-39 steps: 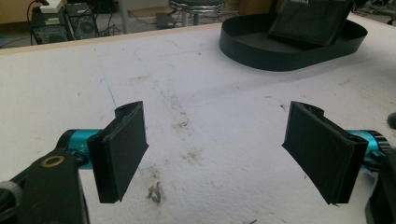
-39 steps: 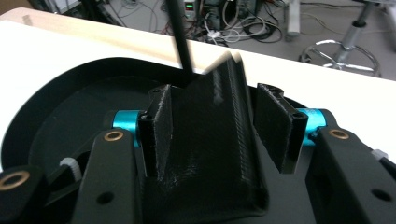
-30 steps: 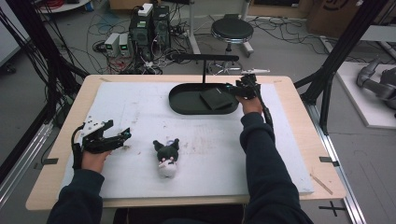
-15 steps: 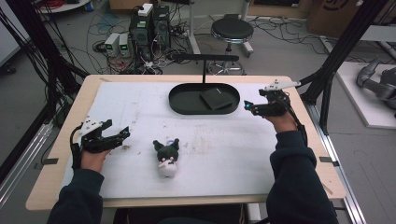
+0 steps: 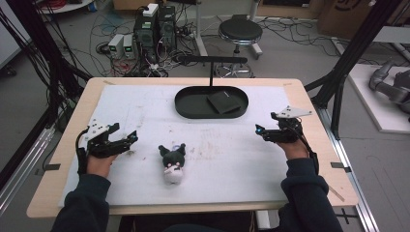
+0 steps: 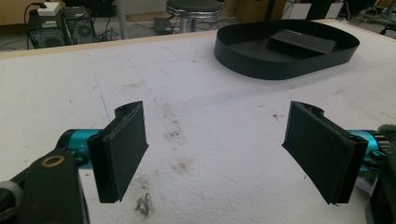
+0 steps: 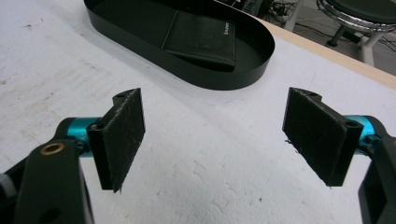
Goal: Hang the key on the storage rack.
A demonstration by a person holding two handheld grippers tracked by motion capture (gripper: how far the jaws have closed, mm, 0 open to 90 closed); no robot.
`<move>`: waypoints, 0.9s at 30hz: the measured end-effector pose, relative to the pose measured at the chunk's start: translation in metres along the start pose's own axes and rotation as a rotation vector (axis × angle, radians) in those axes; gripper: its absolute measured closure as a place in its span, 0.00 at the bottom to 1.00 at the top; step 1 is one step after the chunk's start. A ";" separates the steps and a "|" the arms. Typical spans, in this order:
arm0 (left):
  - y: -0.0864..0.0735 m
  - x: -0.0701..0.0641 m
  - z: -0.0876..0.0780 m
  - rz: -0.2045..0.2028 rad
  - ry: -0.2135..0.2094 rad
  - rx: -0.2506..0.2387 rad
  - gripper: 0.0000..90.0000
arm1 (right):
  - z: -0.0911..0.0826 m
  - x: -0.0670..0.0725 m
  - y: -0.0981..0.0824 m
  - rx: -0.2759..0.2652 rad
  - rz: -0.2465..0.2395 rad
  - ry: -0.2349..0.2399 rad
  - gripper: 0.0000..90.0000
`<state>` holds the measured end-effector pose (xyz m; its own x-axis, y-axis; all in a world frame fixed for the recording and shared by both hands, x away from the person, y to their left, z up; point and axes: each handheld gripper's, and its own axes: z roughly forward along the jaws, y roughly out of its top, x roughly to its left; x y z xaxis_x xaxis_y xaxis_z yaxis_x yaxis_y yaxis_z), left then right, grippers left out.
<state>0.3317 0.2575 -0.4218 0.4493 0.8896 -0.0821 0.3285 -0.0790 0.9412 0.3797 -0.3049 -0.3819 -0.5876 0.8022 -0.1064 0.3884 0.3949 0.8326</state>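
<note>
A black oval tray [image 5: 193,115] stands at the back middle of the white mat, with a black wallet [image 5: 223,101] lying flat in its right half. My right gripper [image 5: 259,130] hovers to the right of the tray and points left. Its jaws have just been opening and stand wide with nothing between them. In the right gripper view [image 7: 215,126] the tray [image 7: 205,77] and wallet [image 7: 201,39] lie ahead. My left gripper [image 5: 130,140] rests open and empty at the mat's left, also seen in the left gripper view [image 6: 217,140]. A small plush toy [image 5: 171,162] lies between the hands.
The mat [image 5: 232,154] covers a wooden table [image 5: 314,111]. A black post with a crossbar [image 5: 211,60] rises behind the tray. Cables, computers and a stool [image 5: 240,31] stand on the floor beyond the table. In the left gripper view the tray [image 6: 261,70] sits far ahead to the right.
My right gripper has drawn back from the tray's right end, out to the right and nearer the person, with its jaws wider. The wallet stays in the tray. The left hand is still.
</note>
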 end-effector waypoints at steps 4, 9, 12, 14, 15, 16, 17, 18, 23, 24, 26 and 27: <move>0.001 -0.003 0.000 0.006 -0.010 -0.001 0.24 | -0.002 -0.001 -0.001 -0.011 0.010 -0.013 0.24; 0.004 -0.008 -0.001 -0.009 -0.072 -0.022 0.30 | 0.000 0.000 -0.004 -0.002 0.011 -0.019 0.24; 0.009 -0.015 -0.002 -0.025 -0.099 -0.049 0.30 | -0.002 0.001 -0.005 -0.002 0.011 -0.020 0.24; 0.011 -0.022 -0.002 -0.031 -0.122 -0.052 0.31 | -0.004 0.002 -0.006 -0.011 0.013 -0.022 0.24; 0.011 -0.027 -0.001 -0.029 -0.136 -0.051 0.31 | -0.005 0.003 -0.007 -0.014 0.017 -0.021 0.24; 0.011 -0.031 0.000 -0.020 -0.148 -0.045 0.31 | -0.005 0.003 -0.008 -0.010 0.012 -0.019 0.24; 0.011 -0.036 0.002 -0.011 -0.164 -0.038 0.30 | -0.005 0.004 -0.008 -0.011 0.015 -0.016 0.24; 0.010 -0.041 0.005 -0.008 -0.182 -0.030 0.30 | -0.005 0.004 -0.008 -0.011 0.015 -0.016 0.24; 0.002 -0.059 0.027 -0.020 -0.275 0.068 0.25 | -0.004 0.006 -0.008 -0.010 0.004 -0.007 0.24; 0.000 -0.062 0.031 -0.014 -0.284 0.094 0.25 | -0.003 0.006 -0.008 -0.006 0.001 -0.007 0.24; -0.003 -0.066 0.036 -0.010 -0.289 0.144 0.26 | -0.002 0.005 -0.008 -0.005 -0.002 -0.005 0.24; -0.004 -0.067 0.038 -0.018 -0.285 0.167 0.27 | -0.002 0.005 -0.008 -0.006 -0.001 -0.007 0.24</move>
<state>0.3321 0.1813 -0.4330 0.6485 0.7320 -0.2088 0.4598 -0.1581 0.8738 0.3722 -0.3044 -0.3882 -0.5833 0.8047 -0.1109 0.3838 0.3933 0.8355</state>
